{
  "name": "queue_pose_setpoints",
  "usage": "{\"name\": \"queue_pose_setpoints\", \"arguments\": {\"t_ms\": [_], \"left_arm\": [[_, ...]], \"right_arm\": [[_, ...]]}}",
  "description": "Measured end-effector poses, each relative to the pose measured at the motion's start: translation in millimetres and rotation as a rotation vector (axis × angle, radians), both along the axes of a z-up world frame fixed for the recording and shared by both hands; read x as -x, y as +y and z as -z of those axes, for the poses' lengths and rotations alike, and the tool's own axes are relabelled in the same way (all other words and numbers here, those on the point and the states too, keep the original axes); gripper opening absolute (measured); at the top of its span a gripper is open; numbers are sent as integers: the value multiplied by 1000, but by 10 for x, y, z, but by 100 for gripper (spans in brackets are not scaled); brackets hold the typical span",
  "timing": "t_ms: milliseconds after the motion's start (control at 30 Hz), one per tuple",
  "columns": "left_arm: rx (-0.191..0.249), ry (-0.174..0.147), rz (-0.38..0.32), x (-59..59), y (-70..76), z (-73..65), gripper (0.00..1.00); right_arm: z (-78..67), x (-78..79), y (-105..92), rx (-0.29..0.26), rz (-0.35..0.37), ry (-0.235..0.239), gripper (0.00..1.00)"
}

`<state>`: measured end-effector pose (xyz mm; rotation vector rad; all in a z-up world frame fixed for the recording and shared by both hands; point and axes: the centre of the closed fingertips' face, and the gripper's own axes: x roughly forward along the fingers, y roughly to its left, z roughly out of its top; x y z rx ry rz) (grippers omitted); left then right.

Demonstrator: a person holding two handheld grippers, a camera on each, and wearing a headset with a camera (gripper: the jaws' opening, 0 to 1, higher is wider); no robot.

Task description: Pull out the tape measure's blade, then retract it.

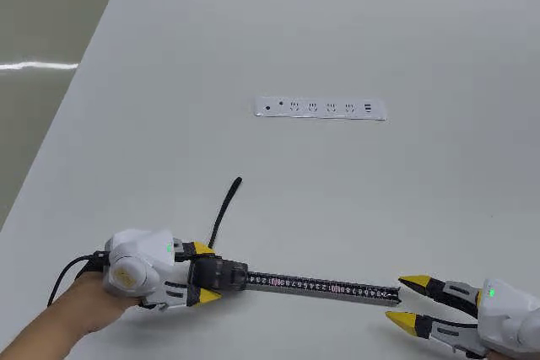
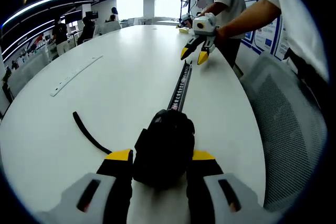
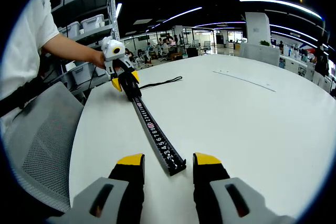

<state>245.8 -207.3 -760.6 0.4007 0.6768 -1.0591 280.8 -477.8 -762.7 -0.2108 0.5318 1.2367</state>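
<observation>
**Hand-held grippers: 2.**
- Left hand-held gripper [image 1: 211, 274]: white body with yellow-tipped jaws, at the near left of the surface [image 1: 337, 31]. The jaws are clamped on the two sides of the tape measure's case. A black cable [image 1: 63, 280] trails from its rear.
- Right hand-held gripper [image 1: 407, 299]: same make, at the near right. The jaws are apart and grip nothing.

**Tape measure: 1.**
- Case [image 2: 165, 142]: black, and pinched between the left jaws.
- Blade [image 1: 321, 286]: black with pale figures and red marks. It is drawn out of the case and lies flat on the surface in a straight line towards the right hand-held gripper. In the right gripper view its end hook sits at the mouth of the gap between the spread jaws, and neither jaw closes on it.
- Strap [image 1: 224, 208]: one, black and thin. It runs from the case end away across the surface in a slight curve.

**Power strip: 1.**
- Power strip [image 1: 321, 109]: white and long, with a row of sockets. It lies flat towards the middle of the surface, well apart from the tape measure.

**Surface: 1.**
- White, with a rounded edge.

**Chair: 1.**
- Chair [image 3: 37, 135]: grey mesh, just beside the near edge of the surface, seen in both gripper views.
</observation>
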Motion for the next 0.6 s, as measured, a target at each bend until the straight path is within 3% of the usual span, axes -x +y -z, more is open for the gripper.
{"name": "queue_pose_setpoints", "arguments": {"t_ms": [600], "left_arm": [[-3, 16, 7, 6, -14, 10, 37]], "right_arm": [[148, -4, -17, 14, -48, 28, 27]]}}
